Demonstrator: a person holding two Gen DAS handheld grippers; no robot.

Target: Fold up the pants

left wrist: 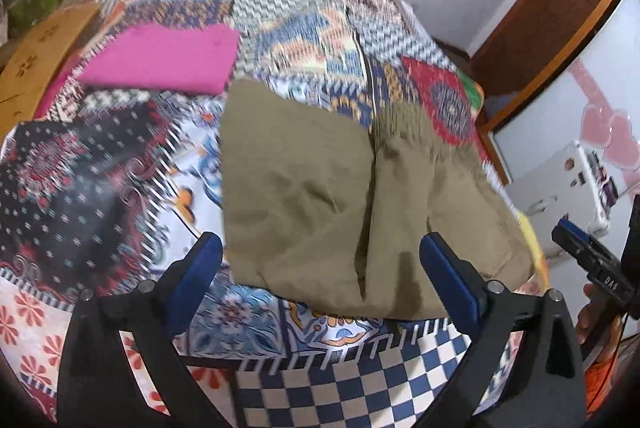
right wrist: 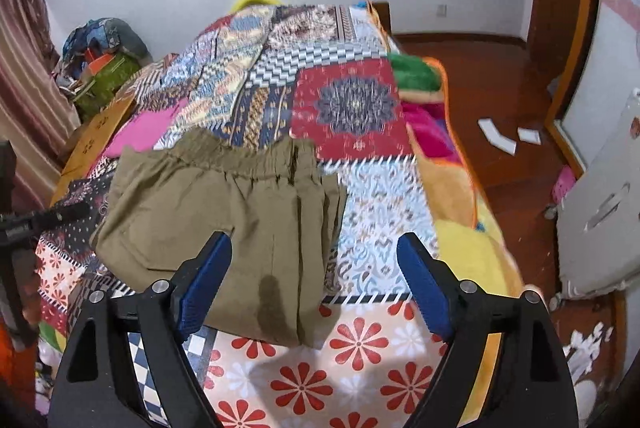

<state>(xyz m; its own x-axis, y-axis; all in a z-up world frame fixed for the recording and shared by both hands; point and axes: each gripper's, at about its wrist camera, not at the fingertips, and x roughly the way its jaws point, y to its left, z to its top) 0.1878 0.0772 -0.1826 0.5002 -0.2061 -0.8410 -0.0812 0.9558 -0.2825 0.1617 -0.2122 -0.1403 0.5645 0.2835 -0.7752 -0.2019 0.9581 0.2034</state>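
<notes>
Flat: folded pants [right wrist: 224, 224] on patchwork bedspread [right wrist: 352, 108].

Black gripper [left wrist: 320, 268] frames, blue ribbed pads [right wrist: 420, 288], silver screws [right wrist: 467, 285]

We see both views lit evenly by soft indoor light, fairly bright, with no hard glare. The patchwork bedspread [left wrist: 304, 8] smears with motion blur, most strongly toward its far end, where the pattern streaks. On the bedspread near the khaki pants [right wrist: 208, 212] we find only faint, diffuse shadows, the clearest on the floral patch just below the pants' near hem. Fisheye distortion bows the bed's edges and the walls around the bedspread, and dark vignetting fills the picture corners. The claw fingers [left wrist: 448, 280] nearest the lens look sharp.
</notes>
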